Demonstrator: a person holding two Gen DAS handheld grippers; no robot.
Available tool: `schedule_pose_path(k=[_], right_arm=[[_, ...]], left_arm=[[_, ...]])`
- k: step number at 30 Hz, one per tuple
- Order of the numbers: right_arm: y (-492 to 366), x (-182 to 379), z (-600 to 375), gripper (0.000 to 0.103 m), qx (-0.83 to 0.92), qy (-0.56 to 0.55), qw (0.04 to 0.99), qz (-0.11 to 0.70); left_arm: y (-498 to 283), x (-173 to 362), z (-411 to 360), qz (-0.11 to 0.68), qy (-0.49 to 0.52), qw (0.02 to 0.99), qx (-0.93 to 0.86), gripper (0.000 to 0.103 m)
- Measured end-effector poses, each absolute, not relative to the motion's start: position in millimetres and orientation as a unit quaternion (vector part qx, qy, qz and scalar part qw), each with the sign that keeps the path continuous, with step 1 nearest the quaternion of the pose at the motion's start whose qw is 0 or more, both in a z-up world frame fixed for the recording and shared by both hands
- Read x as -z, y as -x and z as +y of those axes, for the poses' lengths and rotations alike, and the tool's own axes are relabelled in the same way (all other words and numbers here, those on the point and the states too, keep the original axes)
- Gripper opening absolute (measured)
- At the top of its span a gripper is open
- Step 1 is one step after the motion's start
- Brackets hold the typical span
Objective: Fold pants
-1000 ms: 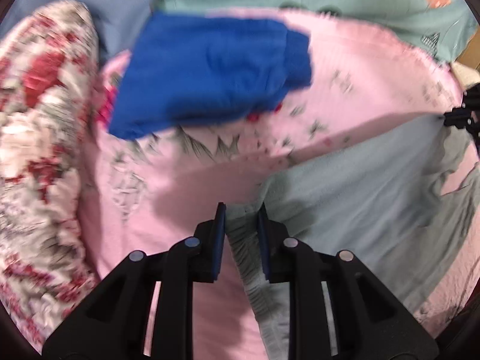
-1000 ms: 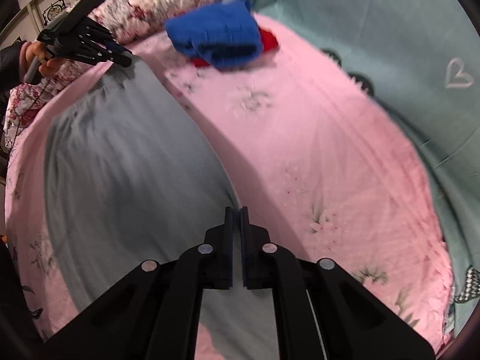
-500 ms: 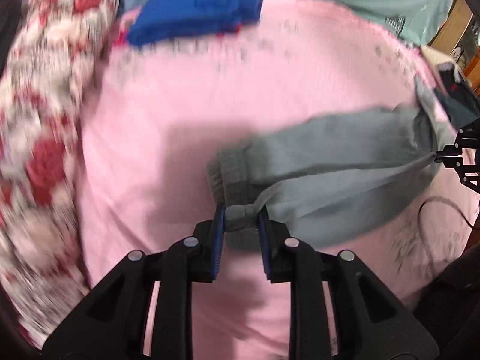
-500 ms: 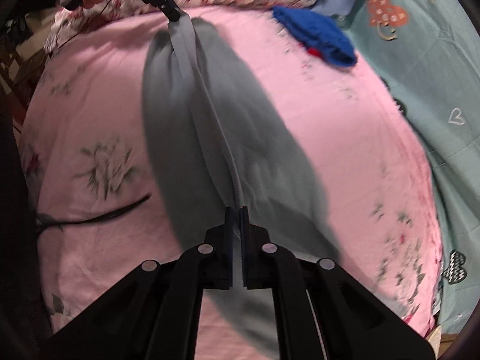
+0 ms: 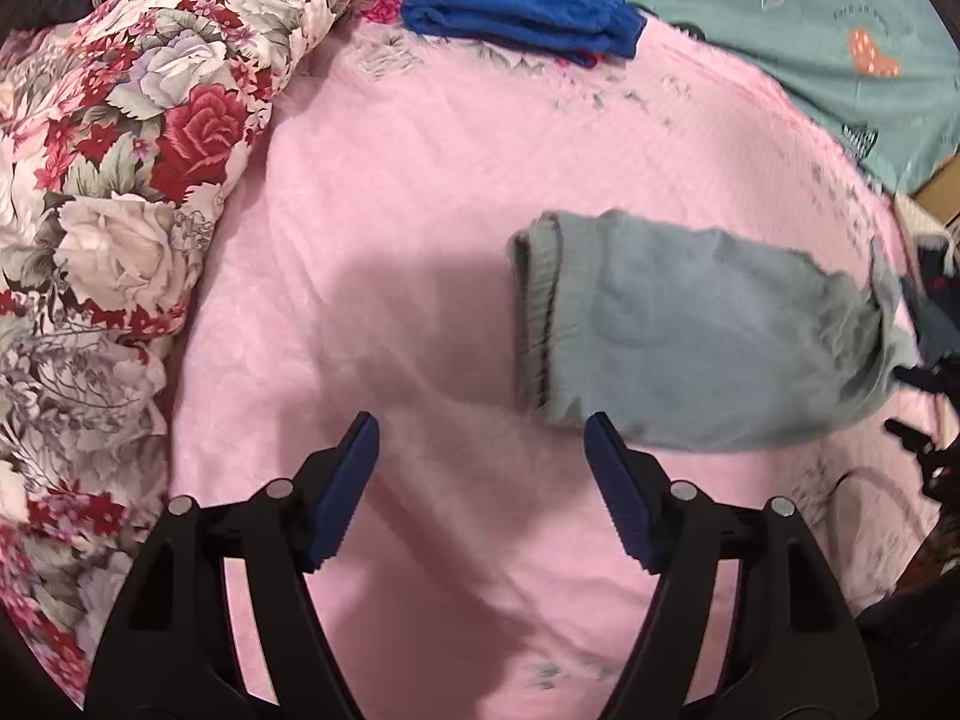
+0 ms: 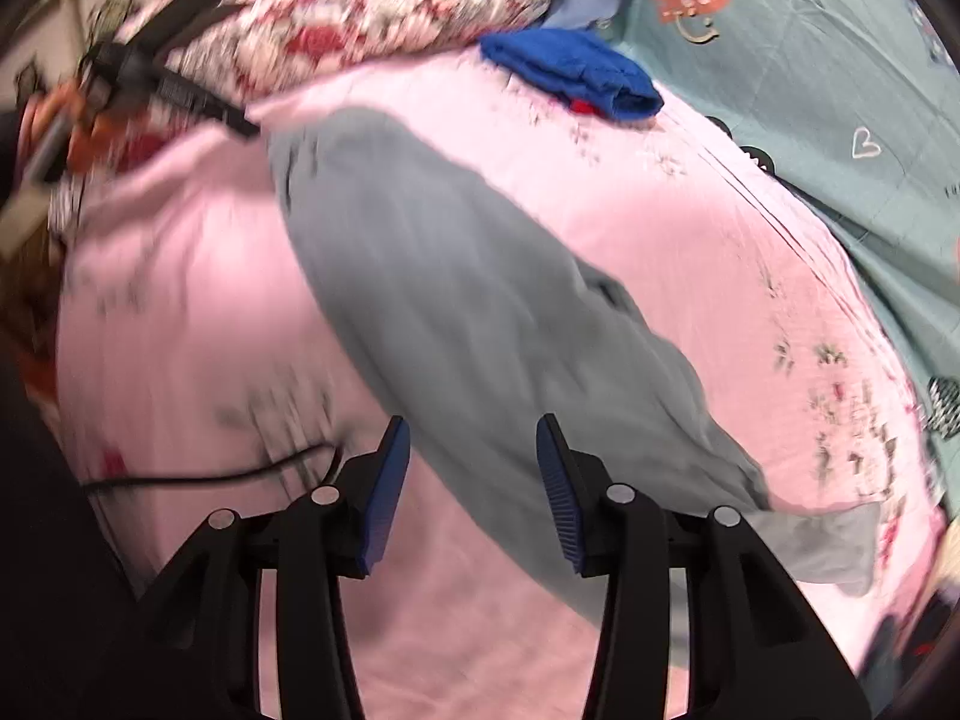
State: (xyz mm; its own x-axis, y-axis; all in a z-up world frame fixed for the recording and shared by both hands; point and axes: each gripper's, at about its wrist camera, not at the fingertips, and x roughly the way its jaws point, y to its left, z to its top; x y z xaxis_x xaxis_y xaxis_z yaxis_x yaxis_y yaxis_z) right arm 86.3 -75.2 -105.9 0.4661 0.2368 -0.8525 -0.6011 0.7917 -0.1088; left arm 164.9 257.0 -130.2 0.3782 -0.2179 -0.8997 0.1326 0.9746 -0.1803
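The grey pants (image 5: 708,336) lie on the pink bedspread (image 5: 420,240), released from both grippers. In the left wrist view they rest in a short, doubled shape, the ribbed waistband (image 5: 534,312) at their left end and the fabric running to the right edge of the frame. In the right wrist view the same garment stretches as a long grey band from the upper left down to the lower right, where a pale lining or hem end (image 6: 828,546) shows; this view is motion-blurred.

The left gripper (image 5: 480,480) has just been opening: its jaws stand wide apart with only bare bedspread between them. The right-hand blue pad sits just beside the lower edge of the pants; contact cannot be confirmed.

The right gripper (image 6: 474,480) has likewise just been opening. Its jaws are apart, and the grey fabric passes across the gap between them, but the pads do not press on it.

A floral quilt (image 5: 120,180) is bunched along the left side of the bedspread. A folded blue garment (image 5: 522,6) lies at the far end, next to a teal sheet (image 5: 810,18) with heart prints. A black cable (image 6: 210,474) trails across the bedspread left of the right gripper.
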Motion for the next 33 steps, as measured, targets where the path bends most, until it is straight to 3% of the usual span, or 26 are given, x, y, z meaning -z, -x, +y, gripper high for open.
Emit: schedule_pose_path(k=[5, 10, 15, 18, 28, 32, 33], right_arm=[[-101.5, 158.0, -82.2, 0.046, -0.222, 0.102, 0.792, 0.559], [-100.0, 105.9, -155.9, 0.048, -0.160, -0.008, 0.839, 0.520], [-128.6, 67.8, -309.3, 0.049, 0.058, -0.141, 0.876, 0.458], [-151.4, 74.2, -384.1, 0.049, 0.135, -0.178, 0.872, 0.435], [-246.4, 141.2, -462.6, 0.049, 0.157, -0.195, 0.854, 0.456], [-262.0, 160.4, -458.8, 0.049, 0.178, -0.174, 0.851, 0.463], [-262.9, 160.5, -455.9, 0.040, 0.181, -0.161, 0.853, 0.463]], left_arm=[[-178.0, 134.5, 213.0, 0.533, 0.068, 0.831, 0.144, 0.072], [-189.7, 167.7, 192.1, 0.571, -0.009, 0.818, 0.067, 0.073], [-171.6, 128.5, 176.1, 0.541, -0.012, 0.840, 0.033, 0.073], [-157.9, 106.9, 144.4, 0.526, 0.014, 0.849, 0.039, 0.074], [-123.5, 99.1, -43.9, 0.552, -0.007, 0.822, 0.141, 0.077], [-102.2, 89.4, -67.6, 0.539, -0.054, 0.828, 0.148, 0.085], [-100.5, 88.7, -68.9, 0.539, -0.057, 0.828, 0.148, 0.085]])
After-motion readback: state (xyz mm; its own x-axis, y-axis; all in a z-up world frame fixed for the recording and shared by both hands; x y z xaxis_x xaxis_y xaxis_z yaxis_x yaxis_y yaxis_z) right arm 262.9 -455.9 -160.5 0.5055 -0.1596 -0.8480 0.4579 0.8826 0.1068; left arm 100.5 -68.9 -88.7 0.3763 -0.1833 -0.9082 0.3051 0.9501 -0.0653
